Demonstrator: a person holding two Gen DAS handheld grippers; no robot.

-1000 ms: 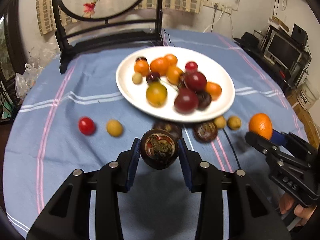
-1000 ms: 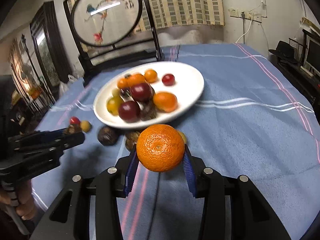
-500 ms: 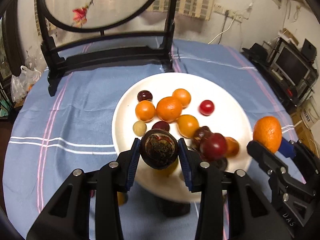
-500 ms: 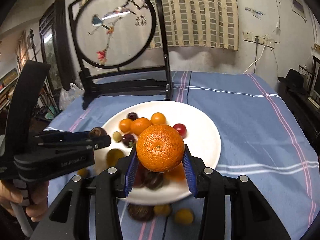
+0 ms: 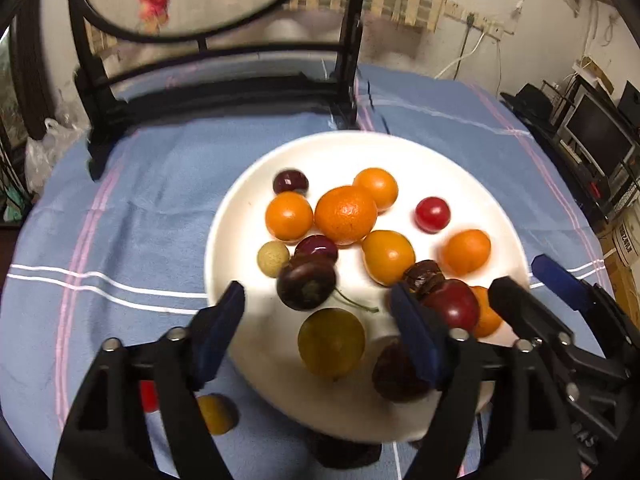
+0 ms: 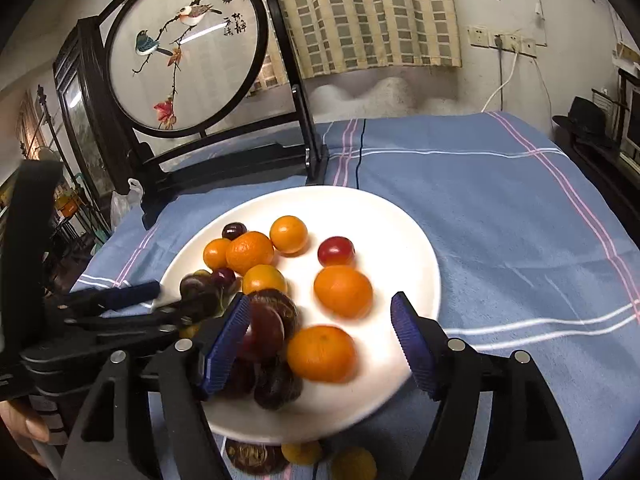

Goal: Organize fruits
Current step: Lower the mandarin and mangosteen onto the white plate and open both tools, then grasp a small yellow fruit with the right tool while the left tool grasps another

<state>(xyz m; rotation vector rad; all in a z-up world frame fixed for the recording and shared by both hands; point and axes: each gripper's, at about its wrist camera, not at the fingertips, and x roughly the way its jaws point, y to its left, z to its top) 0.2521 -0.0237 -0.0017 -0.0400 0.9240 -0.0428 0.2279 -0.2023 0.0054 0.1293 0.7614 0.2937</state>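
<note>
Both grippers hang over the near half of the round white plate (image 6: 416,264) with their fingers spread wide and nothing between them. The left gripper (image 5: 318,328) is above the plate's near-left part, with a dark purple round fruit (image 5: 306,286) just ahead of its fingers and a yellow-green round fruit (image 5: 331,342) below the gap. The right gripper (image 6: 320,344) frames a smooth orange mandarin (image 6: 321,354) lying on the plate. The fruit left to gather lies off the plate on the blue striped tablecloth (image 6: 520,208): a small yellow fruit (image 5: 216,414) and a red one (image 5: 149,396) beyond the near-left rim, nearer the left gripper, and a brown wrinkled fruit (image 6: 250,456) with two yellow ones under the near rim. The rim overhangs these, so it probably blocks a straight descent.
</note>
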